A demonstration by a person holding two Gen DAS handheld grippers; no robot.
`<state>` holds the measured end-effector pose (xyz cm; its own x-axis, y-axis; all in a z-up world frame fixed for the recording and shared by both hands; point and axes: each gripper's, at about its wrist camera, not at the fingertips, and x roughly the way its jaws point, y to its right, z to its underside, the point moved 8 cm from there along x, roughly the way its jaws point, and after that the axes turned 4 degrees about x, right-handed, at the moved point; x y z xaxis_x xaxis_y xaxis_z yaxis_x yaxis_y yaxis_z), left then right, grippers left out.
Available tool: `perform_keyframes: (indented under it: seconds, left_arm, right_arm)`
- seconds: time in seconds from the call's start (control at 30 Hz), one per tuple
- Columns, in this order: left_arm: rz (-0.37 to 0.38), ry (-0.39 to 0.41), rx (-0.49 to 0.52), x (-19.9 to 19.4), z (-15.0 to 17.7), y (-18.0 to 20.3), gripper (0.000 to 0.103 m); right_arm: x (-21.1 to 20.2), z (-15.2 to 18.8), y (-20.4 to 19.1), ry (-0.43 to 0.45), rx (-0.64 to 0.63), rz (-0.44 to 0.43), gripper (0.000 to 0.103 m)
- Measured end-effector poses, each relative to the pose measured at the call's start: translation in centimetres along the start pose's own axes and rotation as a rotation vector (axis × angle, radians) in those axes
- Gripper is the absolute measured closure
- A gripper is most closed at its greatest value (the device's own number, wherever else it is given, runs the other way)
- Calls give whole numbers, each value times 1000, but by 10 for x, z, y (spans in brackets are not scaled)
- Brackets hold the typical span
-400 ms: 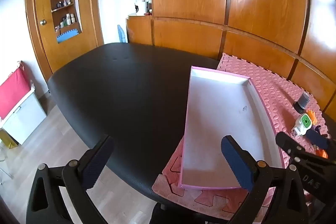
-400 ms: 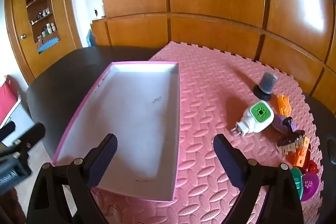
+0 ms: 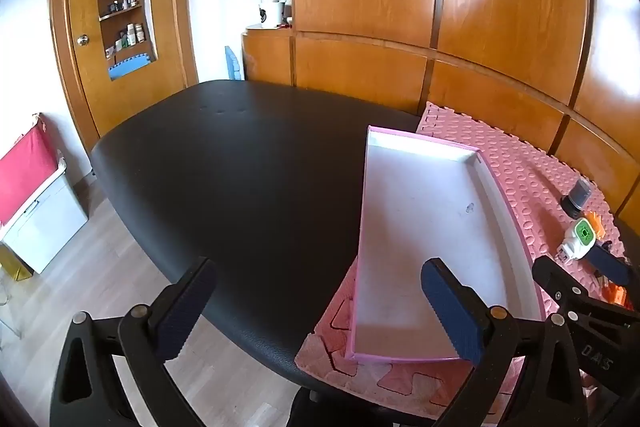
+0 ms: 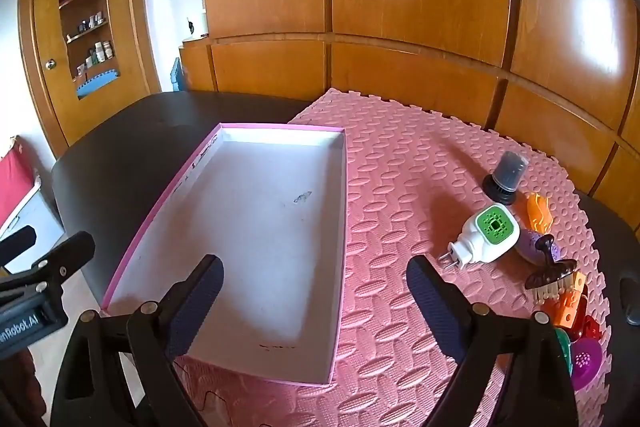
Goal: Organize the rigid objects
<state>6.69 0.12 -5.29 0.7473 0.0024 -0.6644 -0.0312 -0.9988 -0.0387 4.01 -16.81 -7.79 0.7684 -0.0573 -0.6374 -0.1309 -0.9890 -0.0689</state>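
Both grippers' jaws spread — pink box (image 4: 256,247) empty.

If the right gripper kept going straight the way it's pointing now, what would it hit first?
Most likely the pink foam mat, just right of the empty pink-edged box. The right gripper is open with nothing between its jaws; depth is hard to judge, so it might clip the box's wall.

Black table (image 3: 240,163) carries a pink foam mat (image 4: 420,163) on its right part, and the mat carries an empty pink-rimmed tray (image 4: 340,227) plus a cluster of small plastic items (image 4: 536,247) at right.
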Motion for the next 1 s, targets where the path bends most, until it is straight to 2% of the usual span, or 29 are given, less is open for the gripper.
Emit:
perform_keyframes:
  seconds: [0.4,1.0]
  left_arm:
    - [-11,42,41,-10,-1,6,1]
    - [-9,44,76,-10,3,17,0]
  right_arm:
    - [-7,0,-3,27,-29,3,9]
    - [-13,-1,4,31,-25,-4,9]
